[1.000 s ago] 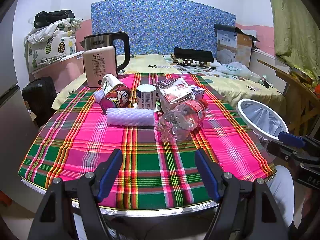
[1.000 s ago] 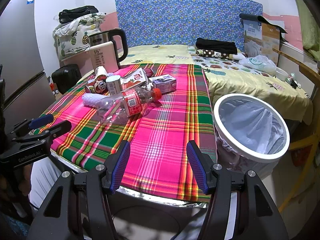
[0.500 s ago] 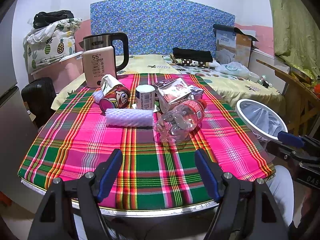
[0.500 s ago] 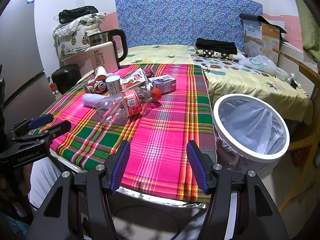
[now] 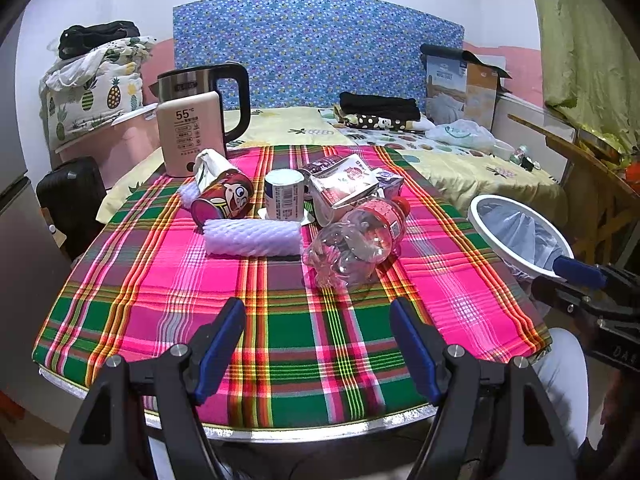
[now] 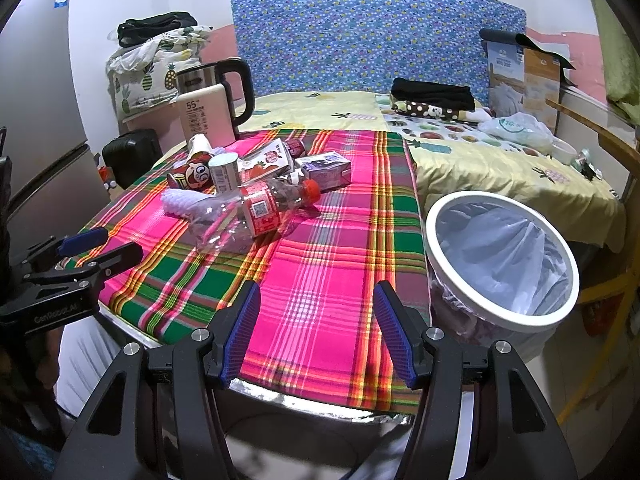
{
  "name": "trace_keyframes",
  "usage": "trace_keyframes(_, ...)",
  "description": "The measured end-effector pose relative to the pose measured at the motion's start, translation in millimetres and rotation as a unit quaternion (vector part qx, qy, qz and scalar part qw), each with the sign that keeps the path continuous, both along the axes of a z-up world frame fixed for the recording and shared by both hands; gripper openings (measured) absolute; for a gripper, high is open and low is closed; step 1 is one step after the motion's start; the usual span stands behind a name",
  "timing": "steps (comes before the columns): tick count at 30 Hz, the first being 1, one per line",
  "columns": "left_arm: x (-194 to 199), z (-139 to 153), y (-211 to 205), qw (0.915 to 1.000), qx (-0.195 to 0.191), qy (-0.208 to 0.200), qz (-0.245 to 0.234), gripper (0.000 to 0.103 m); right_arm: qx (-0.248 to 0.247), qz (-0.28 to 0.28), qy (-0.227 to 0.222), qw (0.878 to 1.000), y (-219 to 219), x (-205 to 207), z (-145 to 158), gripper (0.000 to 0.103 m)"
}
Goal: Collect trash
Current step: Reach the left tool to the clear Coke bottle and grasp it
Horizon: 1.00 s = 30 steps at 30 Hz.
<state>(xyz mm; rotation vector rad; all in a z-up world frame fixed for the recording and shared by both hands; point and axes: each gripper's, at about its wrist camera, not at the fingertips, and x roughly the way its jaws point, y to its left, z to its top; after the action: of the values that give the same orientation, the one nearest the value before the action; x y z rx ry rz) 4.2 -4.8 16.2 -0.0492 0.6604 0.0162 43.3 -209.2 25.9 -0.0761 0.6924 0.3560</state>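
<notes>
Trash lies mid-table on the plaid cloth [image 5: 280, 332]: a crushed clear bottle [image 5: 356, 240] [image 6: 256, 208] with a red cap, a white foam sleeve [image 5: 252, 237], a red cartoon can [image 5: 222, 197], a small white cup [image 5: 284, 194], crumpled cartons [image 5: 344, 188] and a purple drink box [image 6: 326, 168]. A white-rimmed bin [image 6: 500, 256] [image 5: 516, 236] with a liner stands off the table's right side. My left gripper [image 5: 318, 344] hangs open over the near edge, nothing between its blue pads. My right gripper [image 6: 316, 332] is open too, near the front right corner beside the bin.
A pink box [image 5: 190, 136] and a black kettle [image 5: 208, 84] stand at the table's far left. Behind is a bed [image 6: 480, 160] with folded clothes and a plastic bag. A grey fridge [image 6: 36, 120] is at left, a wooden frame [image 5: 592, 184] at right.
</notes>
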Motion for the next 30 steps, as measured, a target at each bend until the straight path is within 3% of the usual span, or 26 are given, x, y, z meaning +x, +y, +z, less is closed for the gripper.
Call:
trace_keyframes(10,30.6,-4.1,1.0,0.9997,0.006,0.002,-0.023,0.076,0.004,0.004,0.003,1.000,-5.1,20.1,-1.7,0.067)
trace_keyframes(18,72.4,-2.2,-11.5,0.9967,0.025,-0.005,-0.078,0.076,0.009,0.005,0.012,1.000,-9.6,30.4,-6.4,0.067)
trace_keyframes(30,114.9,-28.9,-28.3,0.9903,0.045,0.042,-0.124,0.076,0.009,-0.005,0.030,1.000,-14.5,47.8,-14.8,0.067)
